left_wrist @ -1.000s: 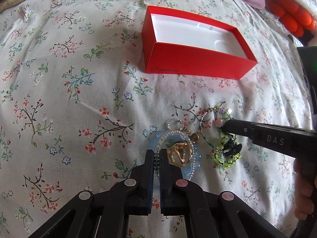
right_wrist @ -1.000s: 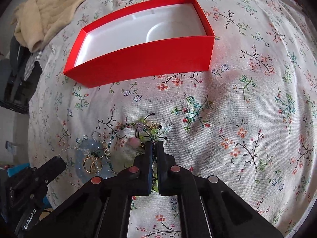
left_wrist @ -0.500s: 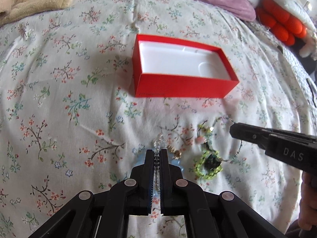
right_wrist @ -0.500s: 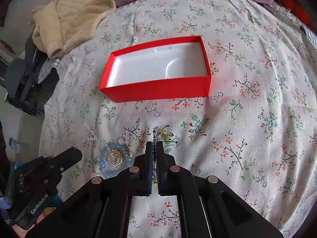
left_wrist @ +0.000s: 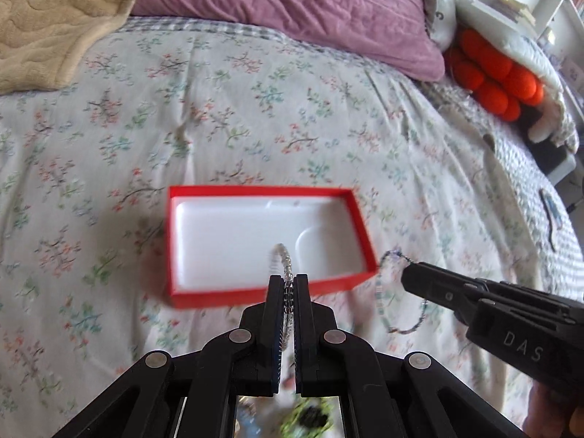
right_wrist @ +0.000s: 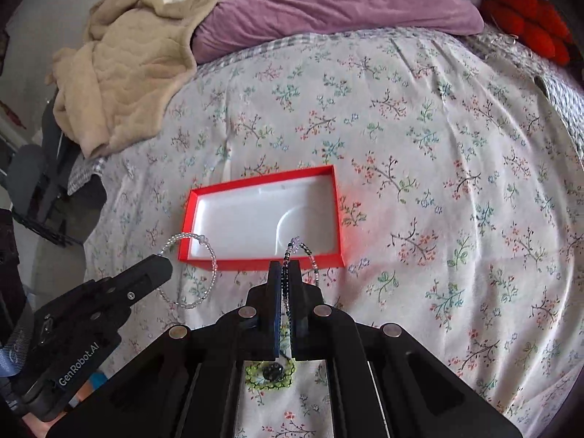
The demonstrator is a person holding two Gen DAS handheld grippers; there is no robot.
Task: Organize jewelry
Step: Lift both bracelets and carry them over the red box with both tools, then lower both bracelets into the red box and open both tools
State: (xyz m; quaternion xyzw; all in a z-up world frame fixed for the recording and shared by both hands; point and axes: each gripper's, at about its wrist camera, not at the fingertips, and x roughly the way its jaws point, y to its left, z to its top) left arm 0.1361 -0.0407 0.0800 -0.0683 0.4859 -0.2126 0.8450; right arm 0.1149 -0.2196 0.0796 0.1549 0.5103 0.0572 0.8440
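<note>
A red box (left_wrist: 266, 294) (right_wrist: 252, 264) with a white lining lies open on the flowered bedspread. My left gripper (left_wrist: 288, 284) (right_wrist: 160, 264) is shut on a clear beaded bracelet (left_wrist: 283, 255) (right_wrist: 210, 255), which hangs in a loop over the box's near left corner in the right wrist view. My right gripper (right_wrist: 287, 268) (left_wrist: 408, 273) is shut on a dark and blue beaded bracelet (right_wrist: 313, 259) (left_wrist: 381, 292), held just in front of the box's near wall. Both are lifted above the bed. A green beaded piece (right_wrist: 270, 374) (left_wrist: 310, 418) lies on the bed below the grippers.
A purple pillow (left_wrist: 292, 11) and a beige blanket (right_wrist: 120, 62) lie at the head of the bed. Orange plush balls (left_wrist: 496, 73) sit at the far right. The bed edge drops off at the left (right_wrist: 54, 182), beside dark furniture.
Both grippers have risen off the bed, each lifting a bracelet out of the jewelry pile, and moved toward the red box. The rest of the pile stays on the bedspread below.
</note>
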